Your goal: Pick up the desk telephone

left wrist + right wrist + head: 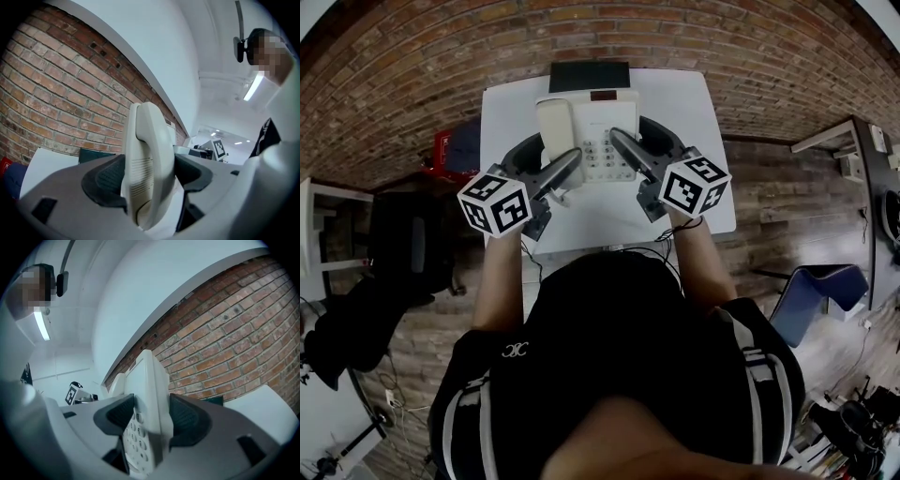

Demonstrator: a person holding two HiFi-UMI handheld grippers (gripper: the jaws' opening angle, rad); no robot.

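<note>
white desk telephone point(598, 120) is clamped by left hand-held gripper point(571, 160) and right hand-held gripper point(620, 142).

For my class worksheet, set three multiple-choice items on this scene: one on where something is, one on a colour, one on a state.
1. Where is the dark flat object?
A. On the table, just beyond the desk telephone
B. On the floor
C. On a chair

2. What colour is the desk telephone?
A. Red
B. Off-white
C. Black

3. What state is the left hand-held gripper in?
A. Open, clear of everything
B. Lying flat on the table
C. Shut on the handset

Answers:
1 A: the head view shows it at the table's far edge, behind the telephone.
2 B: its body looks off-white in every view.
3 C: the left gripper view shows both jaws pressed against the handset's sides.
</note>
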